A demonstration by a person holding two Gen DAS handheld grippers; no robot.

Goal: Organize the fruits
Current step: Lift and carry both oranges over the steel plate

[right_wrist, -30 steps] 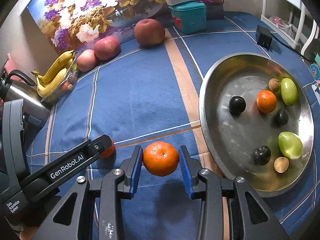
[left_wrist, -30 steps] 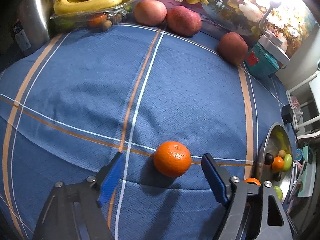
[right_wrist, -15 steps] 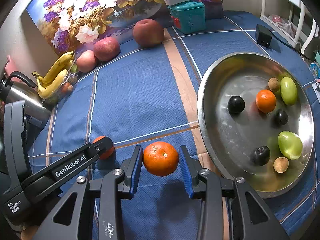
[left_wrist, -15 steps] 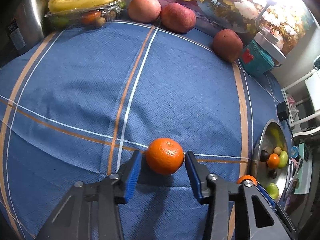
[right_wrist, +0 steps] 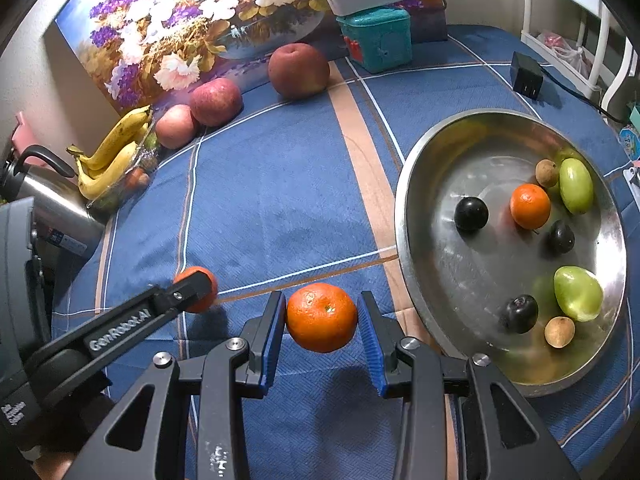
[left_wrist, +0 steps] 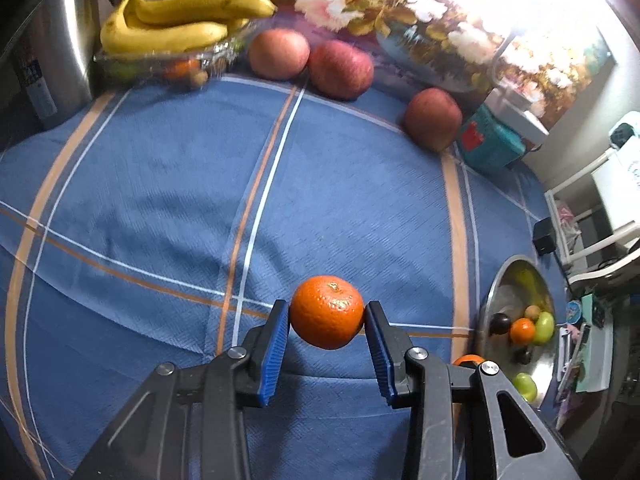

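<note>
In the left wrist view an orange mandarin sits between the blue pads of my left gripper. Its jaws are closing and both pads touch the fruit, just above the blue cloth. My right gripper is shut on a second mandarin, held above the cloth left of the steel bowl. The bowl holds one mandarin, green fruits, dark plums and small brown fruits. In the right wrist view the left gripper's finger hides most of its mandarin.
Three red apples and a banana bunch on a clear tray lie along the far edge by a flower picture. A steel kettle stands far left. A teal box and a black adapter sit at the back right.
The left gripper's jaws have drawn in from wide apart until both pads meet the mandarin. The right gripper and its mandarin have not moved.
</note>
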